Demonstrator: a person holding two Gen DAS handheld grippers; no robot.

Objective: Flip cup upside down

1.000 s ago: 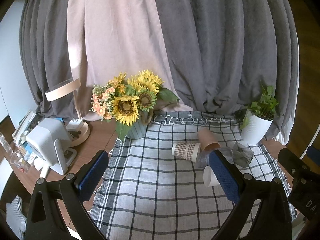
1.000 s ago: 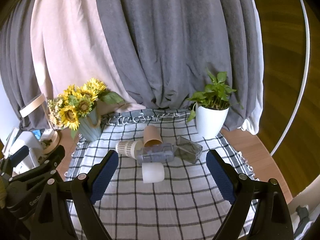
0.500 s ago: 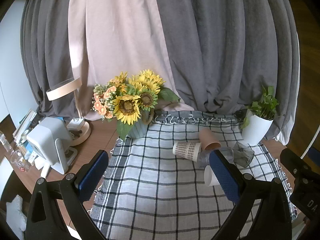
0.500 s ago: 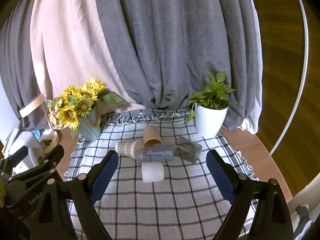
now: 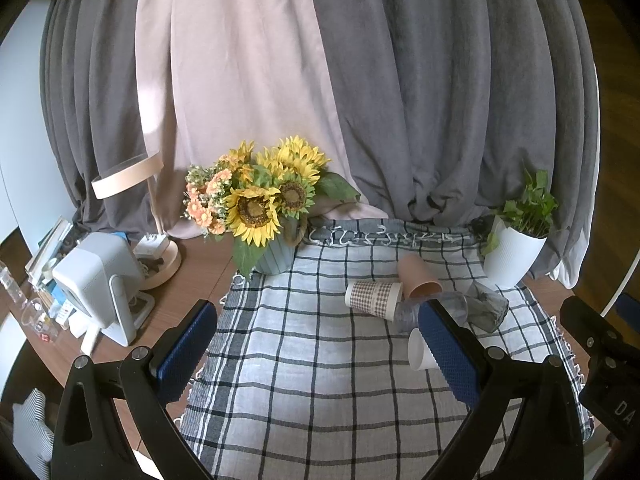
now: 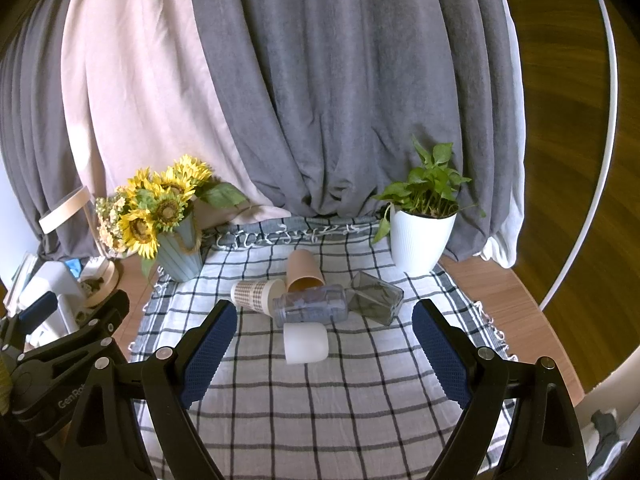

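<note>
Several cups lie on their sides in a cluster on the checked cloth [image 6: 320,392]: a white cup [image 6: 306,343], a clear plastic cup [image 6: 310,305], a checked paper cup [image 6: 256,295], a tan paper cup [image 6: 304,270] and a dark glass tumbler [image 6: 374,298]. In the left wrist view the checked cup [image 5: 372,297] and tan cup [image 5: 418,277] show; the white cup [image 5: 418,354] is partly behind my finger. My right gripper [image 6: 324,354] is open and empty, just short of the white cup. My left gripper [image 5: 316,354] is open and empty, left of the cluster.
A sunflower vase [image 6: 176,256] stands at the cloth's far left corner and a white potted plant [image 6: 420,240] at the far right. A lamp base [image 5: 160,264] and a white device [image 5: 100,284] sit on the wooden table left of the cloth. Curtains hang behind.
Both grippers have drifted very slightly; the cups have not moved.
</note>
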